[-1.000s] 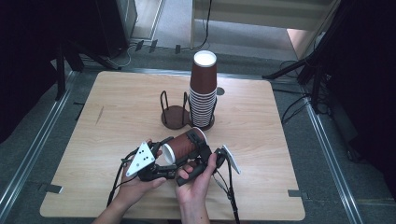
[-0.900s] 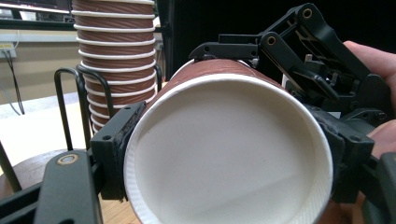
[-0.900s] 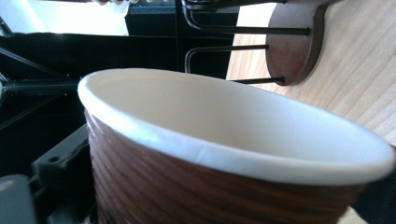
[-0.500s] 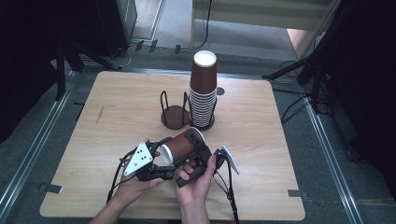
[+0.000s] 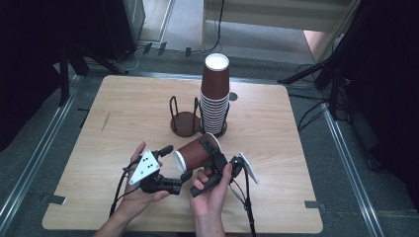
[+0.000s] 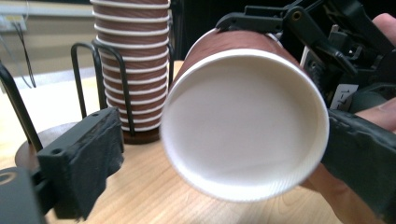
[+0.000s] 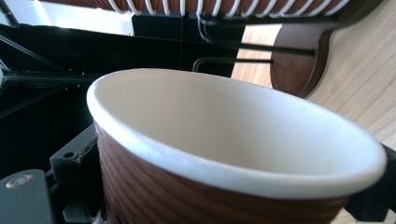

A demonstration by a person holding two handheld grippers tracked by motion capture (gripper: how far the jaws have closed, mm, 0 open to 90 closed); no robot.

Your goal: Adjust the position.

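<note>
A brown ribbed paper cup (image 5: 195, 153) lies tilted on its side above the table's near middle. My right gripper (image 5: 207, 148) is shut on it close to its wide mouth. The rolled white rim and inside (image 7: 233, 130) loom close between the right gripper's jaws. My left gripper (image 5: 177, 162) is open, its jaws either side of the cup's narrow white bottom (image 6: 243, 126). A gap separates its left pad (image 6: 88, 158) from the cup. Behind stands a tall stack of brown cups (image 5: 215, 98) in a wire holder.
An empty round holder base with wire loops (image 5: 184, 122) sits just left of the stack. The wooden table (image 5: 123, 108) has a dark floor, cables and stand legs around it. Both hands come in at the near edge.
</note>
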